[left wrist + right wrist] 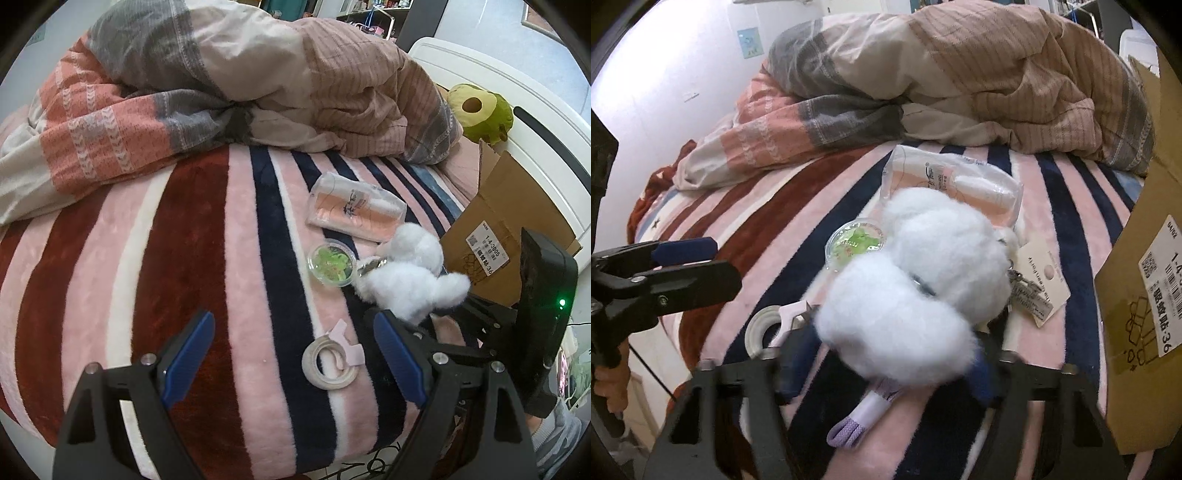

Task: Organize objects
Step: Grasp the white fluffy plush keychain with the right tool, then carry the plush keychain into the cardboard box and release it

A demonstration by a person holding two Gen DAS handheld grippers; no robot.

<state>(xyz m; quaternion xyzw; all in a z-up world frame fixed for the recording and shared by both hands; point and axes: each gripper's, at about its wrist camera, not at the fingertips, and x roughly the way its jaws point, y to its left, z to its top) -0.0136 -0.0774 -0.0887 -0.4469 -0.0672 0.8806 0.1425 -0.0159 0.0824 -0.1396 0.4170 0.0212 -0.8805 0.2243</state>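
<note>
On the striped blanket (207, 258) lie a roll of white tape (330, 365), a clear round tub with green pieces (331, 266) and a plastic packet holding a tube (356, 212). My left gripper (293, 321) hangs open just above the tape roll, with nothing between its blue pads. My right gripper (890, 369) is shut on a fluffy white plush toy (916, 295), which fills the space between its fingers. The toy's paper tag (1041, 284) and metal clip trail to the right, and a purple strap (857, 417) hangs below it.
An open cardboard box (1137, 288) stands on the bed's right side, next to the plush toy. A crumpled duvet (221, 92) covers the far half of the bed. A green plush (480, 110) leans on the white bed frame (517, 85).
</note>
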